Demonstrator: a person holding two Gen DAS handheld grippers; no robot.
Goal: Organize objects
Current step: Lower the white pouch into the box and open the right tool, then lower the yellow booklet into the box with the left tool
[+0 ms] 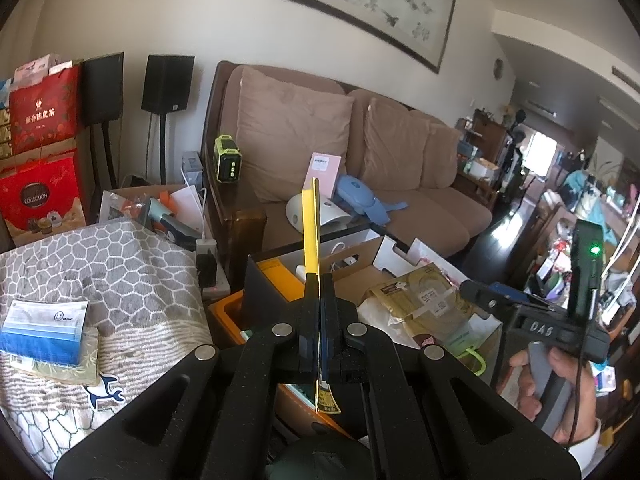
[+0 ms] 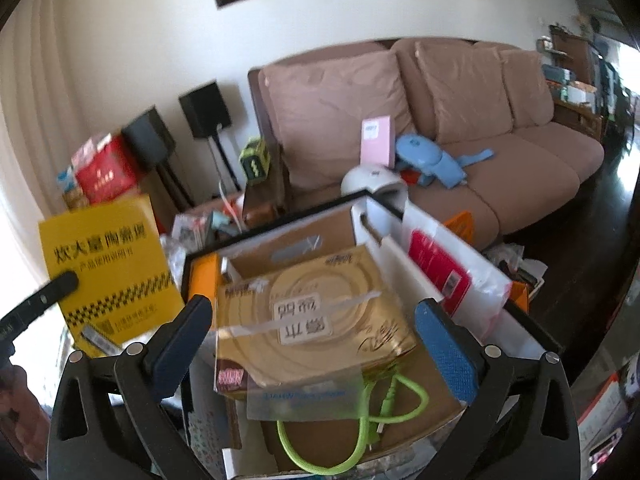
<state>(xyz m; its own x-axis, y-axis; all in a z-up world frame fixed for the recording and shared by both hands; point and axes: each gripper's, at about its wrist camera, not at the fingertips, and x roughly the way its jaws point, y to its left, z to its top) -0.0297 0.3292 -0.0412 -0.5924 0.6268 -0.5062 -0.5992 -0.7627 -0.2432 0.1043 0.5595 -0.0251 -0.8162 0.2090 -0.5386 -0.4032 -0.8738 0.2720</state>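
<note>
1. The left gripper (image 1: 319, 312) is clamped on a yellow booklet (image 1: 311, 232), held upright on edge above the box (image 1: 272, 276).
2. The right gripper (image 2: 320, 344) stands wide apart, gripping nothing; a gold packet (image 2: 312, 316) lies below, between its fingers, on the box's contents.
3. A green cord (image 2: 360, 432) loops just under the packet.
4. The sofa (image 2: 520, 168) stands behind.

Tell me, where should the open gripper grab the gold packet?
Probably across its two long side edges, coming down from above. The gold packet lies flat on top of the box, and the right gripper already straddles it, jaws open.
</note>
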